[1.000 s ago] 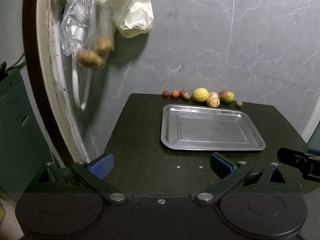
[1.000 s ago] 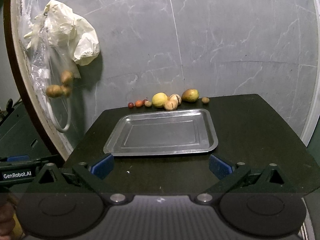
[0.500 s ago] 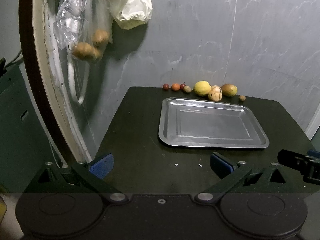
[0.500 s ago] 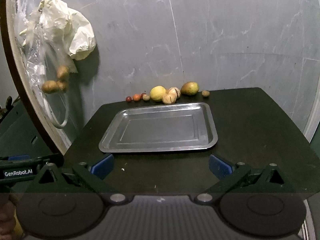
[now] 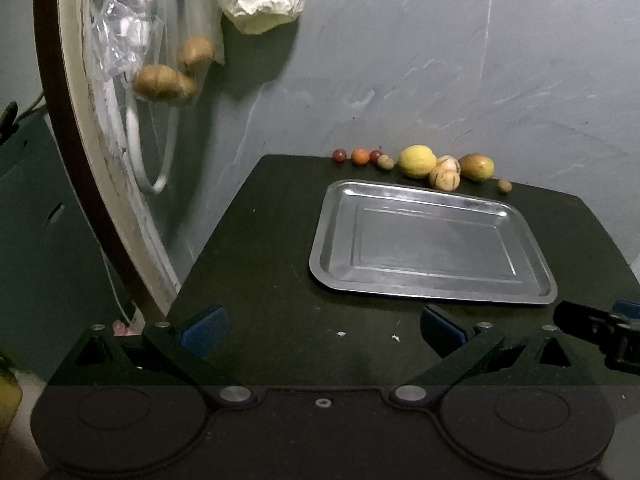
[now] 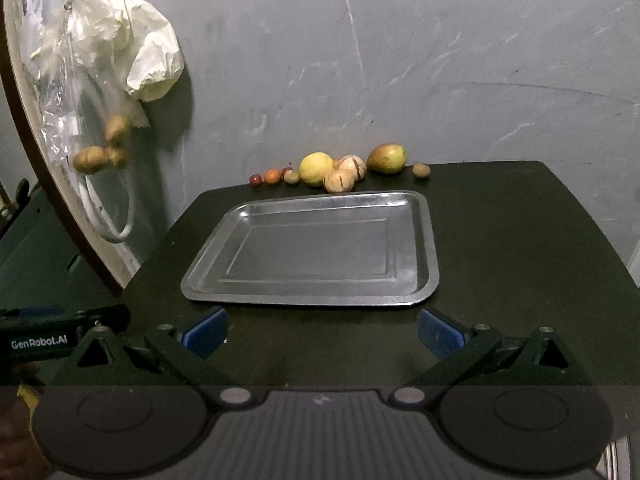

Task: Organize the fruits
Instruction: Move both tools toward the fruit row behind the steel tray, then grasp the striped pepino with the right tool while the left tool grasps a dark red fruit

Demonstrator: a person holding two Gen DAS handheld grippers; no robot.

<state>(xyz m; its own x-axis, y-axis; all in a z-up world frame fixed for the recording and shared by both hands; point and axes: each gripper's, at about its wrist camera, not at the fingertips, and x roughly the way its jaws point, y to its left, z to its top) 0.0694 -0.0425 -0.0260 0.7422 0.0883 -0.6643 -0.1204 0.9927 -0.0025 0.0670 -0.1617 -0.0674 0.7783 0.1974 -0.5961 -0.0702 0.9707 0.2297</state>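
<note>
None of the fruits [image 6: 344,170] are sitting in the metal tray [image 6: 426,240] yet, and both the left gripper [image 5: 322,326] and right gripper [image 6: 322,326] are gaping wide, holding nothing.

Up on the left, a crumpled cream plastic bag [image 6: 148,60] hangs against the grey marbled wall [image 6: 440,60], and beside it a clear plastic bag [image 5: 132,44] dangles with brown, potato-like lumps [image 5: 162,82] inside. A white hose loop [image 6: 120,216] droops just below those bags, next to a curved pale frame with a dark edge [image 5: 76,140], while a dark green cabinet [image 5: 36,220] sits low on the far left.
</note>
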